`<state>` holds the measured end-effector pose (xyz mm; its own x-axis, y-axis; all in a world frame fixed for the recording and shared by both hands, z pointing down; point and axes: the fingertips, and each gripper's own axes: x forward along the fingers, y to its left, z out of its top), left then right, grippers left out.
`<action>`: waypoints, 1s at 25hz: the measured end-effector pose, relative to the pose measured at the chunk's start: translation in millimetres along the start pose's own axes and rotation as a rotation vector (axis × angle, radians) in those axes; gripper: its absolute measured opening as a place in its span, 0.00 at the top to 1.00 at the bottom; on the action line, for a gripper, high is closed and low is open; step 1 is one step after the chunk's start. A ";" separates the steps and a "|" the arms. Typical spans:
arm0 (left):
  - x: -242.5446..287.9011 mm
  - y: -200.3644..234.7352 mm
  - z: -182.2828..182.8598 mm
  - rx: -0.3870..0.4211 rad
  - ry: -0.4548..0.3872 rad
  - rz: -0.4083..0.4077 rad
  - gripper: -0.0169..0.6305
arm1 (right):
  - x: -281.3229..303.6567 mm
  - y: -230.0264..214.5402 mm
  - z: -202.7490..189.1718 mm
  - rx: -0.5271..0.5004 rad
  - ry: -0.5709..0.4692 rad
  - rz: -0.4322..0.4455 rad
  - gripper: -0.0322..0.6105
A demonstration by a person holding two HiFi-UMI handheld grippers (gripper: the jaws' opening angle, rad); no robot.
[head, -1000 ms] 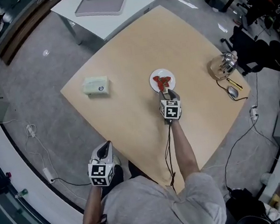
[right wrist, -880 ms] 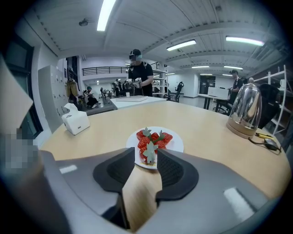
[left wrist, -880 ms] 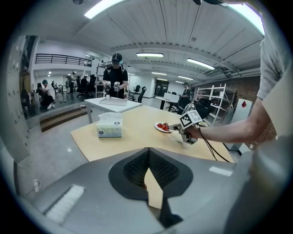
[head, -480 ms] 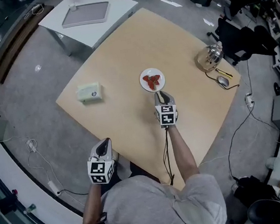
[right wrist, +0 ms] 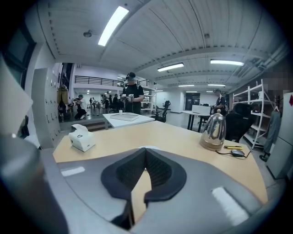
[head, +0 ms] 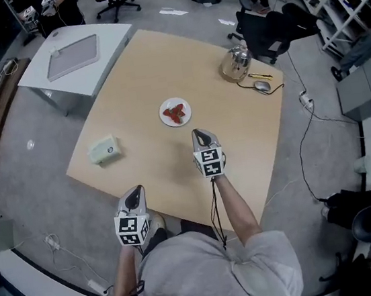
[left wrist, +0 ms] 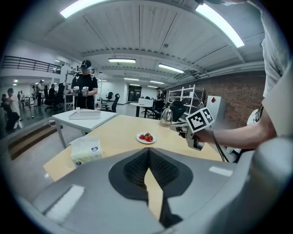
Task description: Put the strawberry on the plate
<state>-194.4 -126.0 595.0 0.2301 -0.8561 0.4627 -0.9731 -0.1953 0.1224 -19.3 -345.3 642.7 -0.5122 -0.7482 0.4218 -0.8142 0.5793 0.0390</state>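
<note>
The strawberry lies on the plate, a small white one near the middle of the tan surface. From the head view it reads as a red, irregular patch (too small to show a tip, a stalk end or a clear long axis). In the left gripper view the red fruit sits low and flat on the plate's middle.

The right arm reaches bare-forearmed from the body out over the surface. Its right gripper points away from the person and toward the plate, nose tilted somewhat downward. Its jaws have just been closing and now meet at the tips, with nothing between them. The strawberry is ahead of this gripper and a little to its left, apart from it, with bare surface between.

The left arm is bent close to the body. The left gripper hangs at the near edge of the surface, pointing forward, its jaws together and empty. The plate is well ahead of it and to its right.

A tissue box lies left of the plate, and a kettle stands near the far right corner.
</note>
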 end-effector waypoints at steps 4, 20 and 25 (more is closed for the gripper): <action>7.4 -4.6 14.6 0.033 -0.034 -0.064 0.94 | -30.0 -4.8 7.4 0.030 -0.030 -0.041 0.94; 23.6 -36.6 46.8 0.096 -0.107 -0.260 0.94 | -148.3 0.0 -3.6 0.154 -0.114 -0.220 0.94; 25.3 -46.3 50.1 0.117 -0.117 -0.310 0.94 | -179.6 8.6 -11.2 0.174 -0.130 -0.268 0.94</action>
<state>-144.3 -162.6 557.0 0.5179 -0.7953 0.3151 -0.8540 -0.5019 0.1367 68.8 -202.3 577.5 -0.2953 -0.9075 0.2986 -0.9532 0.3012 -0.0272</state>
